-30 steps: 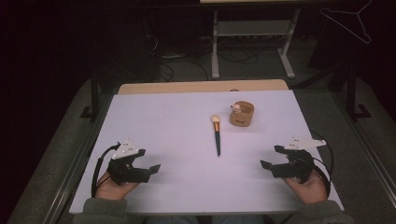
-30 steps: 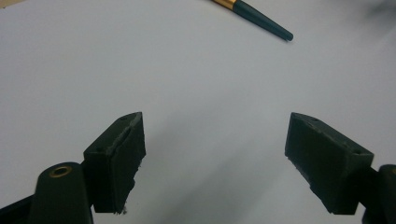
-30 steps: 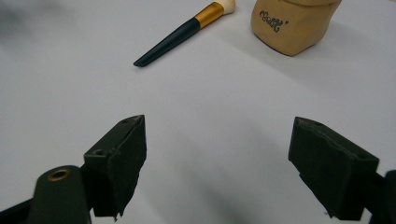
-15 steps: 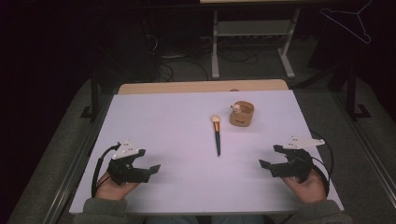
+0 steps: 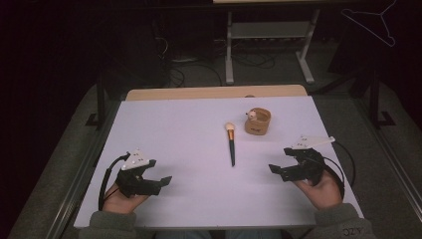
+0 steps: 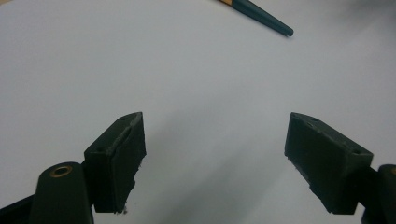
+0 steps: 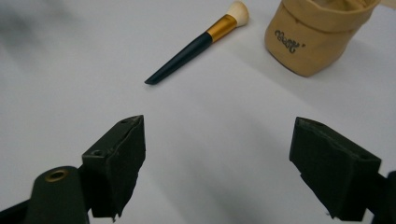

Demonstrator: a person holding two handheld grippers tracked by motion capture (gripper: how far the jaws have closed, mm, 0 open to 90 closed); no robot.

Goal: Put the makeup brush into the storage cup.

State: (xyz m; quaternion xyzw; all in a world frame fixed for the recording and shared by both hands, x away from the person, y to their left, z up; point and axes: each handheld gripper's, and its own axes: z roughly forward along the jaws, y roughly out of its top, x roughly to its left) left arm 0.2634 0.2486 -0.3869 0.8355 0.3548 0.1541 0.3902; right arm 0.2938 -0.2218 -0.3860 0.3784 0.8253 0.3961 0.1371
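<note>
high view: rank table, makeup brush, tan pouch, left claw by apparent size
1. Table, by far the largest.
2. Left claw, though it sits nearer the camera, so unsure.
3. Makeup brush and tan pouch: brush longer but thin, pouch bulkier; not ranked.

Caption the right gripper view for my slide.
Open right gripper faces a makeup brush and tan fabric pouch on a white table.

We see a makeup brush (image 5: 231, 144) with dark teal handle, gold ferrule, cream bristles, a tan fabric pouch (image 5: 258, 121) (dark lettering), a white table (image 5: 189, 129), black grippers.
</note>
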